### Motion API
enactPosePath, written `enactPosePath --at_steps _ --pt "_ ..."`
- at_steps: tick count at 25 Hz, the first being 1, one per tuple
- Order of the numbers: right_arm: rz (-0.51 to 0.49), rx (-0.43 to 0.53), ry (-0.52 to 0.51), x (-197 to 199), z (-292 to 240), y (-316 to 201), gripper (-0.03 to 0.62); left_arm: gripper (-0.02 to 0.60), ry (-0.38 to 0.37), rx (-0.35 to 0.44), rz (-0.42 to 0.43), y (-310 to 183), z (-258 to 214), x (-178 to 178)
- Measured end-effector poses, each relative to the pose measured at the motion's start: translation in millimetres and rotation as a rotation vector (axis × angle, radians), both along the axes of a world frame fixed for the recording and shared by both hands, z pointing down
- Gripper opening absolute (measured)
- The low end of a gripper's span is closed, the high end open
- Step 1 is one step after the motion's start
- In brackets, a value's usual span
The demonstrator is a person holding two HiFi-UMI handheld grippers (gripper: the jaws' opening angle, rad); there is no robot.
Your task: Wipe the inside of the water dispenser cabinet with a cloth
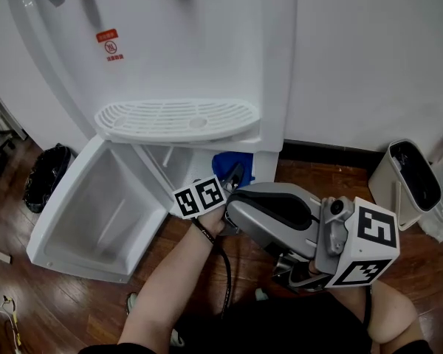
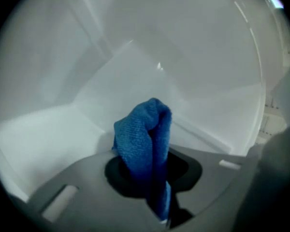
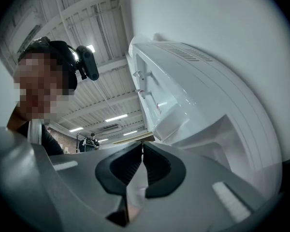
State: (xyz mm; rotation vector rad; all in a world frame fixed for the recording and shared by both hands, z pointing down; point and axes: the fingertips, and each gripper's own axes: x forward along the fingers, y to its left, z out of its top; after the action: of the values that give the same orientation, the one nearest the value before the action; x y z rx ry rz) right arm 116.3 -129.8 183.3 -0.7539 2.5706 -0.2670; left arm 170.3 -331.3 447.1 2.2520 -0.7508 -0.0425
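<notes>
Your left tongs point(image 2: 155, 179) are clamped on the blue cloth point(image 2: 144, 137), lower centre of the left gripper view, inside the white cabinet point(image 2: 135, 66). Your right tongs point(image 3: 142, 162) are together, nothing btw. them, pointing up at the dispenser point(image 3: 198, 95).

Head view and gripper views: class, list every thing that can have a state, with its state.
cabinet door: open, swung wide.
left gripper: shut on the blue cloth.
blue cloth: bunched up between the jaws.
right gripper: shut, empty.
drip tray: seated in place.
</notes>
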Motion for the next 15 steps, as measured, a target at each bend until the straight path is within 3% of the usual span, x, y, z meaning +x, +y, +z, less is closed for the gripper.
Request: enactPosePath --at_steps 4,6,8,10,12,15 --pt "0.005 -0.007 0.001 0 2 -2 0.012 0.063 0.120 -0.016 -0.021 2 -21 2" --pt "0.000 -0.008 0.005 -1 3 -1 0.012 0.061 0.127 0.084 -0.079 -8 -56 -5" --pt "-0.005 -0.004 0.010 -3 3 -1 0.012 0.061 0.019 0.268 -0.167 -19 -95 -21" --pt "-0.011 -0.002 0.015 -5 3 -2 0.012 0.061 -0.141 0.419 -0.271 -28 -120 -41" --pt "-0.018 -0.001 0.022 -8 3 -1 0.012 0.060 -0.268 0.473 -0.413 -37 -131 -73" --pt "-0.027 0.000 0.022 -11 2 0 0.012 0.060 -0.305 0.451 -0.559 -38 -133 -111"
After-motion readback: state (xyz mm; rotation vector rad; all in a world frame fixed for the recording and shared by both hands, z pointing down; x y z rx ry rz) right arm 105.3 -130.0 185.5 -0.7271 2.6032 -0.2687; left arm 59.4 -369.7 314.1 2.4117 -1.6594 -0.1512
